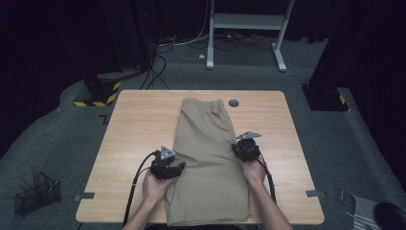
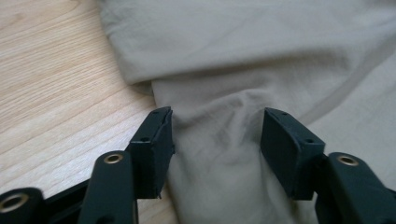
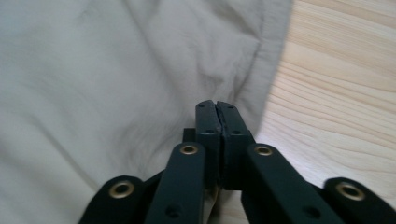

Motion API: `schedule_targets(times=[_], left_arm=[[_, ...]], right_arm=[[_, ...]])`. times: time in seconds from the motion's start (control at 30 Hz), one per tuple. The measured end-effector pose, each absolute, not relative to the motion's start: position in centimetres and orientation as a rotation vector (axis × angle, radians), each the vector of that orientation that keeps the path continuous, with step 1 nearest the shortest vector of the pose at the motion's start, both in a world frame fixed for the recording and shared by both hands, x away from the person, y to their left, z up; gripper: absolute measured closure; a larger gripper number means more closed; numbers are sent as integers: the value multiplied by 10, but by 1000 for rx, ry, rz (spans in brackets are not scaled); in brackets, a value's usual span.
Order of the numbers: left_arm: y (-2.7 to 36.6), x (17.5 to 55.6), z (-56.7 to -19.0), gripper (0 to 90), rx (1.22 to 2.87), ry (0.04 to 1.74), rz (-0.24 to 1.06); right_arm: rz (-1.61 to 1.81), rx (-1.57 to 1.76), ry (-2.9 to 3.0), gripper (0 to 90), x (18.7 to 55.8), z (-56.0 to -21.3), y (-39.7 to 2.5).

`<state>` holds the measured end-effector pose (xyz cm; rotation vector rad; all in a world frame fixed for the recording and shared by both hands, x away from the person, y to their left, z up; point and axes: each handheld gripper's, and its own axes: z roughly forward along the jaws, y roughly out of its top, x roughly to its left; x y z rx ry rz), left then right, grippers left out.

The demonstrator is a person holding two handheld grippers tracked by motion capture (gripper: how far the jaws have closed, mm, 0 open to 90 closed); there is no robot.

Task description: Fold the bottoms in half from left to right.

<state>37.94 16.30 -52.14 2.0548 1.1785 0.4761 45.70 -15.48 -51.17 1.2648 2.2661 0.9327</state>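
Dark curtains close in a grey carpeted floor (image 1: 72, 143), and at its middle stands a light wooden counter (image 1: 139, 124). Khaki shorts (image 1: 207, 158) lie flat along the counter's centre line, running from near the far edge down to the near edge, where the fabric reaches the rim. A small dark round disc (image 1: 233, 103) sits on the counter just beside the far right corner of the shorts.

The person's left hand (image 1: 154, 187) holds the left hand-held gripper (image 1: 178, 168) at the left edge of the shorts, about midway along their length. In the left gripper view its two black jaws stand well apart, straddling a raised fold of khaki cloth — the left jaw over bare wood at the fabric's edge, the right jaw over the cloth itself. Nothing is pinched between them.

The right hand (image 1: 253, 171) holds the right hand-held gripper (image 1: 243, 149) at the opposite edge of the shorts. In the right gripper view the jaws are pressed together, pad against pad, with the hemmed edge of the fabric running just beyond their tips; whether any cloth is caught between them I cannot tell.

On the floor at the near left stands a small black wire basket (image 1: 37, 194), and beyond the counter — well apart from it — the legs of a white metal frame (image 1: 249, 28).
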Motion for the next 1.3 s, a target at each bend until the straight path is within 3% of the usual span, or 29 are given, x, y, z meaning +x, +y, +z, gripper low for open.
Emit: schedule_targets(times=[0.13,0.23,0.3,0.5,0.7,0.9,1.03,1.3], left_arm=[[165,375,-521,469,2059,1176,475],[166,373,-519,473,2066,1182,458],[167,375,-517,467,2050,1187,450],[162,393,-508,483,1987,1161,478],[158,403,-518,478,2059,1174,437],[164,374,-520,470,2083,1141,449],[171,363,-517,470,2077,1145,392],[174,405,-500,430,1971,1217,476]], right_arm=[[930,1328,2214,888,460,-510,-171],[890,1298,2199,714,454,-509,-168],[956,1281,2177,659,447,-505,-168],[1005,1139,2221,667,426,-503,-154],[987,1176,2309,616,426,-519,-149],[966,1145,2347,544,401,-518,-147],[972,1104,2379,547,386,-515,-148],[1021,1262,2207,638,431,-502,-161]])
